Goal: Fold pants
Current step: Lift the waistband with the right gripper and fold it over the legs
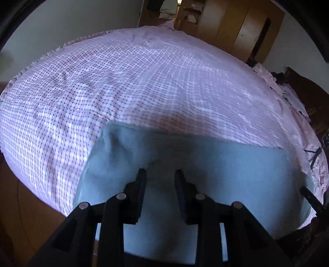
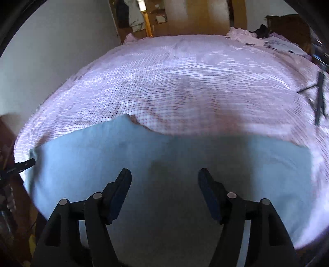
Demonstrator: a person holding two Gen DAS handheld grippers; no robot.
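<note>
Now both grippers (left (image 1: 160,172), right (image 2: 164,172)) hang empty-jawed, parted, over light-blue pants (image 1: 205,156).

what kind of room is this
Most likely a bedroom in a home. A wide bed with a pink checked cover fills both views, the light blue pants lie spread on it, and a wooden wardrobe stands behind, with clothes hanging by a doorway.

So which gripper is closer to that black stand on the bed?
Right. The right gripper is over the pants, with the stand off to its right. The left gripper is farther left, over the pants' left part.
</note>
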